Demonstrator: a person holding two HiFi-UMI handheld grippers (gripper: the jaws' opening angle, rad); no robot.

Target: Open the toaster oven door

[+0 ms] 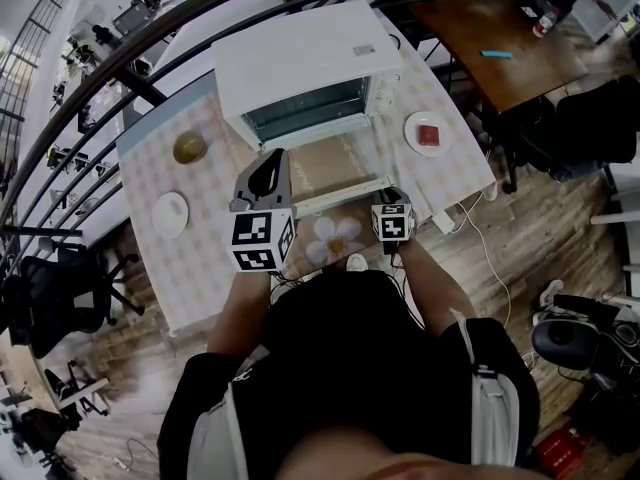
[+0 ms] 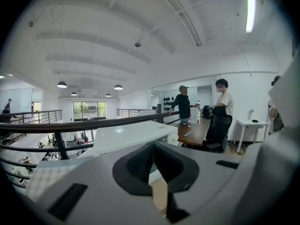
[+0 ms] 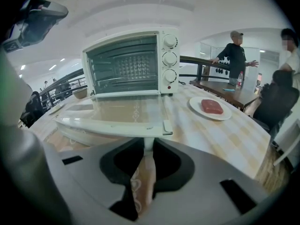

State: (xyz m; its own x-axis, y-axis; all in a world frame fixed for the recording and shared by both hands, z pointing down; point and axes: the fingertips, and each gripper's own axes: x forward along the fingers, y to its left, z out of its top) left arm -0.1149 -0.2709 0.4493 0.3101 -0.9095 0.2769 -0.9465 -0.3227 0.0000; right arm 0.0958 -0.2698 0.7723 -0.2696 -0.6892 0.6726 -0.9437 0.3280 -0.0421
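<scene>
The white toaster oven [image 1: 300, 68] [image 3: 124, 64] stands at the back of the checked table. Its glass door [image 1: 330, 168] [image 3: 117, 111] lies folded down flat toward me. My right gripper [image 1: 392, 194] [image 3: 147, 146] sits at the right end of the door's front edge, and its jaw tips are closed on the white door handle [image 1: 340, 196] [image 3: 148, 143]. My left gripper [image 1: 272, 158] [image 2: 152, 146] hangs above the door's left side and points at the oven top [image 2: 126, 135]. Its jaw tips meet with nothing between them.
A white plate with a red slab [image 1: 428, 135] [image 3: 211, 108] lies right of the oven. A brown bowl [image 1: 190, 148] and an empty plate [image 1: 171, 213] sit on the left, and a flower-shaped mat [image 1: 335, 238] lies near the front edge. Two people [image 3: 234, 50] stand by a wooden table [image 1: 500, 38] beyond.
</scene>
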